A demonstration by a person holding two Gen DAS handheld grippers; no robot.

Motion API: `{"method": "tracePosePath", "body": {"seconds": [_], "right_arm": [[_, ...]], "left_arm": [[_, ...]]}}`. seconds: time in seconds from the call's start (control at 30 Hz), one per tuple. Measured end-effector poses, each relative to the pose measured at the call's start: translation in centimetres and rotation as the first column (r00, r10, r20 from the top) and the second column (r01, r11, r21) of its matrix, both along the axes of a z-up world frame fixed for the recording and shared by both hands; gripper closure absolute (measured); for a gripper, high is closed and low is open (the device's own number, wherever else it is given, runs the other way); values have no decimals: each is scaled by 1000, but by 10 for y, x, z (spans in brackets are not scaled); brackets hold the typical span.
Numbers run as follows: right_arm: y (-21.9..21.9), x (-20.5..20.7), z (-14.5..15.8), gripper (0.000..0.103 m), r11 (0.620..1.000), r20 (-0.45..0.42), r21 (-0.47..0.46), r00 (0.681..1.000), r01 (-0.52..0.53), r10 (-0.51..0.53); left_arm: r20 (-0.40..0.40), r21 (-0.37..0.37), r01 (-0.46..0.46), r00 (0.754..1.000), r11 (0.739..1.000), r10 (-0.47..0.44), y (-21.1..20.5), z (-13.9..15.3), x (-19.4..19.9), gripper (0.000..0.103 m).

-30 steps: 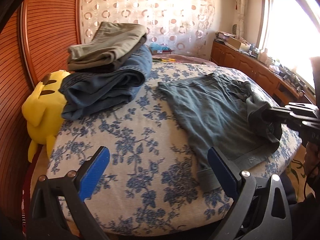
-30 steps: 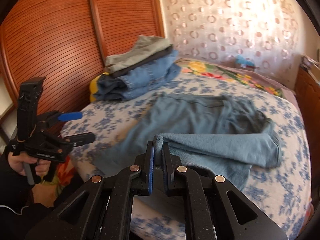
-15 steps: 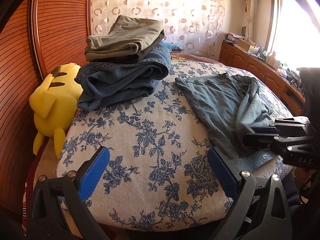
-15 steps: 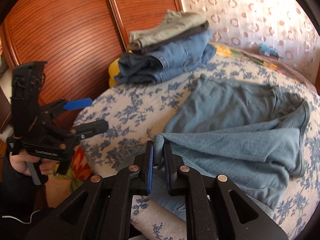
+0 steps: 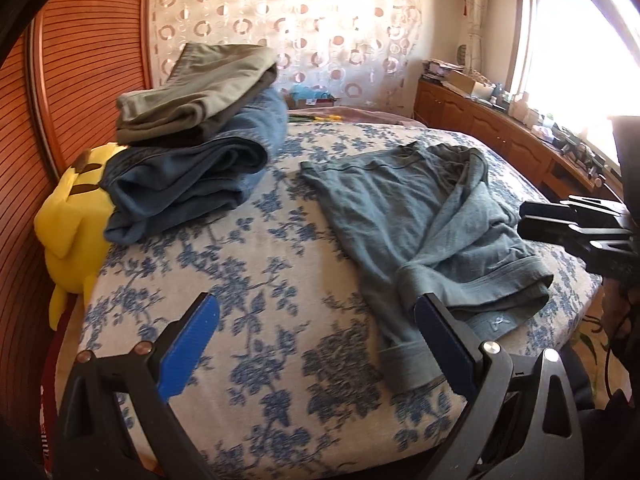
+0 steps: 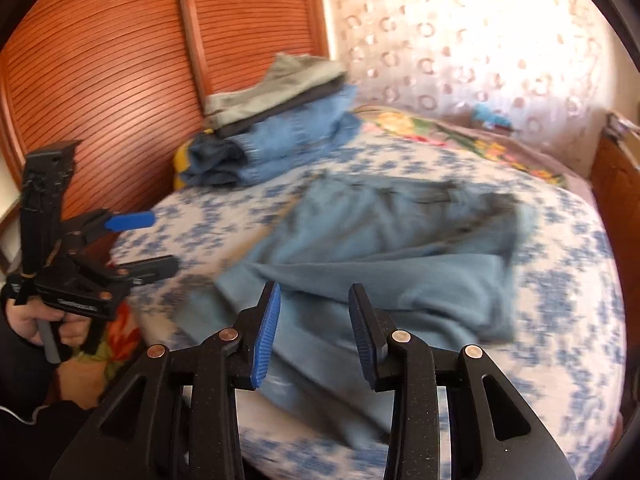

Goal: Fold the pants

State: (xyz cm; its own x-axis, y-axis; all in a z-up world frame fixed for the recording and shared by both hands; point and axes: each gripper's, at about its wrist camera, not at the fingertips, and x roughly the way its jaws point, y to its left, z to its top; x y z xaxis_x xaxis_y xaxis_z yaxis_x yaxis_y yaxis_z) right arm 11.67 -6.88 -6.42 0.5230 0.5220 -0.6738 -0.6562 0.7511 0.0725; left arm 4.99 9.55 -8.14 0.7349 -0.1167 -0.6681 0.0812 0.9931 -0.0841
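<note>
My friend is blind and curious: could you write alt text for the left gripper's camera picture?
Grey-blue knit pants lie partly folded on a blue-flowered bedspread, framed by the open blue-padded left gripper. Behind, olive trousers top folded blue jeans beside a yellow plush toy.

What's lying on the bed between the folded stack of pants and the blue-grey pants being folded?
Nothing: only bare floral bedspread separates the folded stack from the blue-grey pants, clearest in the left wrist view.

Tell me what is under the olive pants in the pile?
The olive pants lie on folded blue jeans, which rest on the floral bedspread. Anything between the layers is hidden.
</note>
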Motion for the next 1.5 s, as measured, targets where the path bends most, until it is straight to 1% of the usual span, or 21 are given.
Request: {"method": "tracePosePath", "body": {"seconds": [0.13, 0.3, 0.47, 0.53, 0.57, 0.67, 0.7, 0.77, 0.8, 0.83, 0.87, 0.9, 0.93, 0.97, 1.03, 1.17, 1.23, 1.37, 1.43, 1.5], "right_arm": [[-31, 15, -6, 63, 995, 33, -54, 996, 86, -85], [-64, 36, -23, 59, 980, 23, -96, 985, 173, -171], [-85, 54, -37, 59, 969, -6, -126, 977, 212, -214], [-88, 58, -42, 59, 968, -18, -132, 976, 214, -219], [-90, 61, -45, 59, 967, -27, -134, 975, 216, -221], [-92, 66, -49, 59, 967, -51, -132, 973, 218, -226], [-92, 67, -49, 59, 968, -52, -128, 973, 217, -225], [-89, 68, -48, 58, 968, -47, -134, 974, 214, -222], [-88, 69, -50, 59, 967, -48, -140, 974, 212, -221], [-87, 69, -50, 64, 966, -41, -147, 974, 215, -223], [-86, 69, -50, 75, 966, -36, -145, 975, 212, -220], [-86, 68, -50, 80, 969, -37, -139, 977, 205, -212], [-85, 68, -51, 87, 970, -36, -135, 977, 202, -208], [-86, 67, -51, 93, 971, -34, -131, 978, 201, -207], [-87, 66, -50, 97, 973, -37, -115, 978, 200, -205], [-90, 63, -47, 99, 975, -23, -92, 978, 202, -205], [-90, 63, -45, 99, 975, -20, -86, 978, 206, -209], [-90, 63, -46, 99, 975, -22, -84, 977, 208, -210], [-90, 63, -46, 99, 975, -22, -80, 977, 208, -211], [-91, 63, -46, 99, 976, -26, -73, 978, 207, -209]], "left_arm": [[0, -4, 32, 999, 999, -32, -11, 0, 8, 4], [-15, -5, 59, 998, 998, -59, -23, -4, 17, 4], [-36, -12, 89, 995, 996, -90, -32, -10, 22, 14], [-39, -17, 97, 994, 995, -97, -33, -11, 22, 15], [-39, -16, 100, 994, 995, -100, -34, -11, 22, 21], [-44, -19, 106, 993, 994, -107, -36, -12, 22, 34], [-44, -19, 108, 993, 994, -109, -37, -12, 22, 37], [-45, -23, 115, 992, 993, -116, -39, -12, 21, 49], [-44, -26, 118, 992, 993, -119, -39, -12, 21, 51], [-43, -29, 122, 991, 992, -123, -40, -12, 21, 56], [-42, -30, 127, 991, 991, -129, -41, -12, 20, 58], [-41, -31, 130, 990, 991, -132, -42, -12, 20, 59], [-41, -31, 137, 990, 990, -138, -44, -12, 19, 63], [-40, -31, 141, 989, 990, -142, -45, -12, 19, 67], [-33, -30, 147, 988, 989, -148, -47, -11, 18, 70], [-15, -37, 162, 987, 986, -163, -49, -9, 16, 78], [-28, -31, 166, 986, 986, -167, -51, -10, 18, 79], [-67, -27, 152, 986, 988, -154, -51, -18, 24, 79], [-71, -36, 154, 985, 987, -156, -51, -20, 25, 79], [-62, -41, 168, 983, 985, -170, -52, -20, 22, 86]]}}
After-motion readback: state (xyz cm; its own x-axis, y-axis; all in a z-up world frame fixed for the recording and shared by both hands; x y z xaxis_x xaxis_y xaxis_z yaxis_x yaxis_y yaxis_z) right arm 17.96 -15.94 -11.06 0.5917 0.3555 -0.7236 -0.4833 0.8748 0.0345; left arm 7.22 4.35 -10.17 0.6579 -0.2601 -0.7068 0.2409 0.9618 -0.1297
